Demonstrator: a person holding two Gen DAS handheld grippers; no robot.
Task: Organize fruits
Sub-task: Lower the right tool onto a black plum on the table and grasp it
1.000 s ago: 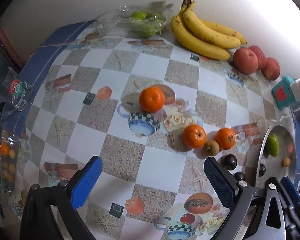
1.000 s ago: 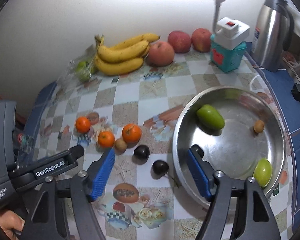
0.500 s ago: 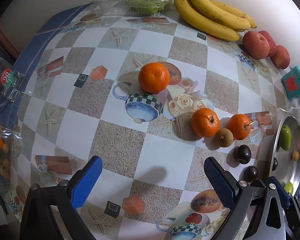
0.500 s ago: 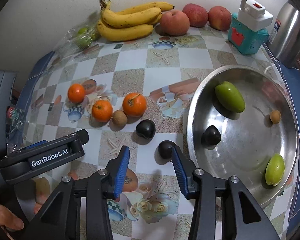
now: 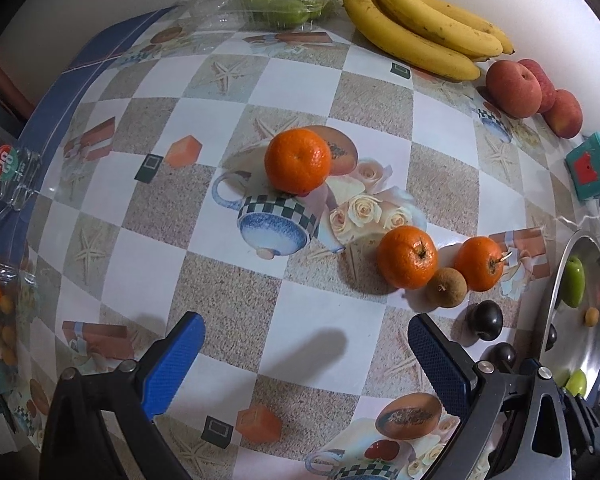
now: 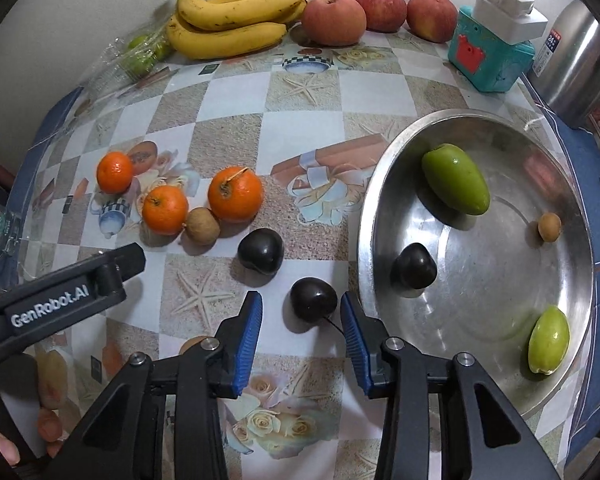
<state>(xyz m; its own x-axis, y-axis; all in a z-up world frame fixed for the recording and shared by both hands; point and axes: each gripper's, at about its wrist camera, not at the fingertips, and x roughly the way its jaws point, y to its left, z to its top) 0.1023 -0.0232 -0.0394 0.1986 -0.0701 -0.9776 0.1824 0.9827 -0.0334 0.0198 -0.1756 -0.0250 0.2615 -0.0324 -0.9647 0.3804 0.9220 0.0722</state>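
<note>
My right gripper [image 6: 301,310] is open, its blue pads either side of a dark plum [image 6: 313,299] on the table, not touching it. A second dark plum [image 6: 260,251] lies just beyond. The steel bowl [image 6: 366,216] at right holds a third plum [image 6: 414,266], two green fruits [image 6: 455,179] and a small brown fruit [image 6: 549,227]. Three oranges [image 6: 235,194] and a brown fruit [image 6: 202,225] lie at left. My left gripper [image 5: 306,340] is open and empty above bare table, short of the oranges [image 5: 406,257].
Bananas [image 6: 236,16] and three apples [image 6: 334,19] line the back wall. A clear box of green fruit [image 5: 276,0] sits at back left. A teal box with a white plug [image 6: 492,48] and a steel kettle [image 6: 576,56] stand at back right. A glass mug [image 5: 8,172] sits at the left edge.
My right gripper narrowed, dropped toward the table and came around the near plum. A plum now lies in the bowl. My left gripper moved forward and lower toward the oranges.
</note>
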